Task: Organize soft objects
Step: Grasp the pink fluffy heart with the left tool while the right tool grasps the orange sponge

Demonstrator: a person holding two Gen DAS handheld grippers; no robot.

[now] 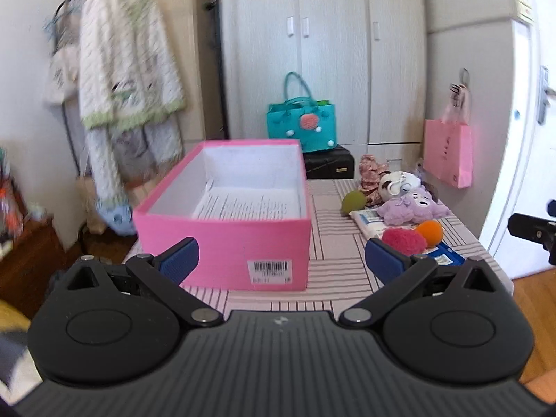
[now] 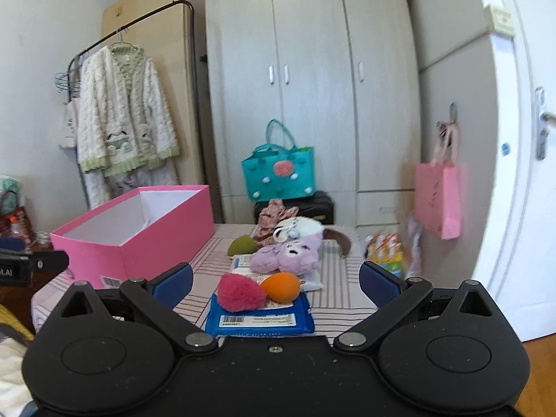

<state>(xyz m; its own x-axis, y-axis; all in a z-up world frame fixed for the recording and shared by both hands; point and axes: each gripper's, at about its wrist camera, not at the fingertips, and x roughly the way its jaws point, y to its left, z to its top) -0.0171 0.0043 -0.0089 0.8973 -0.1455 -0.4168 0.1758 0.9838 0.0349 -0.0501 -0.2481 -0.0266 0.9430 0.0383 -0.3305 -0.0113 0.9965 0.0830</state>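
My left gripper [image 1: 281, 260] hangs with its blue pads [image 1: 179, 259] spread wide and nothing between them, pointed at the near end of the pink box [image 1: 222, 239], which sits open on the striped table [image 1: 333, 271] with only a printed sheet on its floor. My right gripper [image 2: 276, 286] is likewise spread and empty, aimed at the soft things heaped to the right of the box. Nearest to it lies a blue wipes pack [image 2: 260, 318], and on its far edge rest a pink pom-pom [image 2: 239, 293] and an orange ball [image 2: 281, 286], touching each other. Behind them lies a purple plush [image 2: 288, 255], with a white plush [image 2: 302, 226] pressed against its back, a green ball [image 2: 241, 245] to the left and a floral scrunchie [image 2: 274, 213] farthest back. A snack pack [image 2: 385, 253] lies apart near the table's right edge. Beyond the table stands a teal bag [image 2: 278, 173] before the wardrobe [image 2: 312, 87].
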